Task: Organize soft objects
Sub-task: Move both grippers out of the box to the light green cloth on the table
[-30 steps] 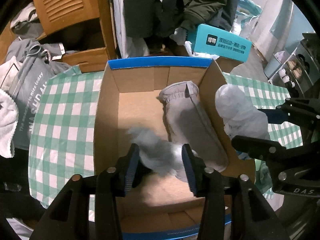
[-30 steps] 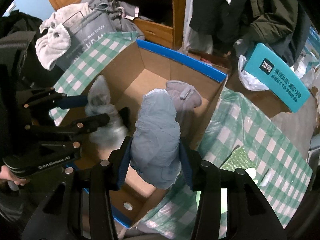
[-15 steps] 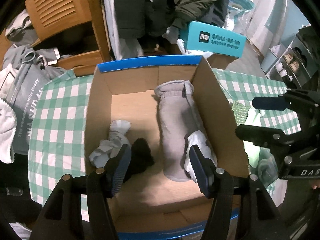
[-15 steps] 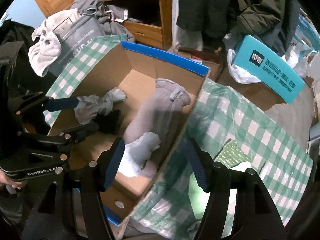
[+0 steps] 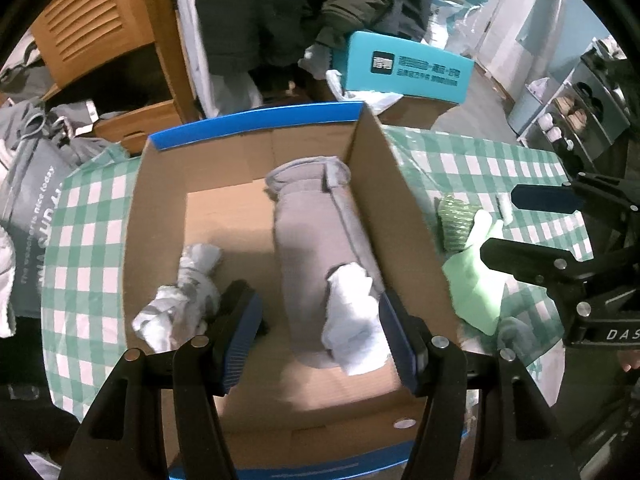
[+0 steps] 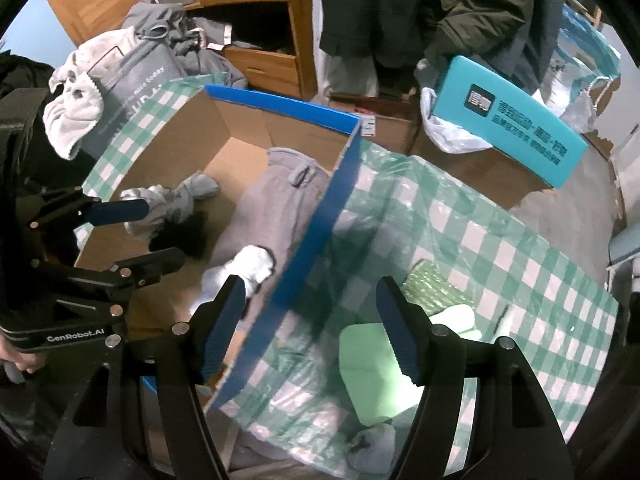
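Observation:
An open cardboard box point(image 5: 256, 126) with a blue rim stands on the checked table. Inside lie a long grey rolled garment point(image 5: 316, 240), a white bundle point(image 5: 352, 312) on its near end, and a grey-white bundle point(image 5: 180, 300) at the left beside a black item point(image 6: 188, 232). My left gripper point(image 5: 314, 300) hangs open over the box's near half with nothing pressed between its pads. My right gripper point(image 6: 310, 286) straddles the box's right wall point(image 6: 316, 232); its jaws are opening and hold nothing. A pale green cloth point(image 6: 372, 360) lies under its right finger.
A green textured pad point(image 6: 432, 284) lies on the green checked tablecloth point(image 6: 500, 248) right of the box. A teal carton point(image 5: 404, 72) sits behind the table, a grey printed bag point(image 5: 32, 208) with towels at the left, and a wooden cabinet and dark coats behind.
Both grippers have opened and let go of their bundles, which now lie in the box. The right gripper has shifted right, from over the box to its right wall.

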### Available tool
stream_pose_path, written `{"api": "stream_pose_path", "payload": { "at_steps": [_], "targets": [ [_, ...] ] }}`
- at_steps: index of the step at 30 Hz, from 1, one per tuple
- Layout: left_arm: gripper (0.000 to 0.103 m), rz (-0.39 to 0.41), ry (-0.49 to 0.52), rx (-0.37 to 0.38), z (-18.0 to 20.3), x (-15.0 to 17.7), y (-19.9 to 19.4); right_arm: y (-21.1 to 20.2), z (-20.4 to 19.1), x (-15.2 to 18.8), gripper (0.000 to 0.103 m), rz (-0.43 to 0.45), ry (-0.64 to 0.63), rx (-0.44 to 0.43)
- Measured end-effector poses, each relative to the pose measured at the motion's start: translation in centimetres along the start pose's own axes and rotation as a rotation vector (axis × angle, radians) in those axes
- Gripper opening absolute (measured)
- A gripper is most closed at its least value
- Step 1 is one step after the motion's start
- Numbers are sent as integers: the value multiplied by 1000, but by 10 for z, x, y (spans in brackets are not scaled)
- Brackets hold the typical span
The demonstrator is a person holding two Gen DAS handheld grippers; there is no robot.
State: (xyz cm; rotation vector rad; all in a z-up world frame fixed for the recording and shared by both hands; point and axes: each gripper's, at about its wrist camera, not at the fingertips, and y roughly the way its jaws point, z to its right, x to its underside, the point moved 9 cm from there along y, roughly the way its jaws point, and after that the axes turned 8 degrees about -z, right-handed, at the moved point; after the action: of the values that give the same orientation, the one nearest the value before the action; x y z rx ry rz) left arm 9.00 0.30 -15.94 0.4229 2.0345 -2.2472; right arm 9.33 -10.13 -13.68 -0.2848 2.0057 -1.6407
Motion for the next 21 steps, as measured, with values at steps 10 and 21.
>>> {"api": "stream_pose_path", "payload": {
  "at_steps": [10, 21],
  "targets": [
    [62, 1, 41, 6, 31, -10, 0, -8, 41, 16, 69, 15, 68, 15],
    [63, -17, 82, 23, 66, -18, 8, -12, 85, 34, 69, 24, 148, 31]
  ]
}}
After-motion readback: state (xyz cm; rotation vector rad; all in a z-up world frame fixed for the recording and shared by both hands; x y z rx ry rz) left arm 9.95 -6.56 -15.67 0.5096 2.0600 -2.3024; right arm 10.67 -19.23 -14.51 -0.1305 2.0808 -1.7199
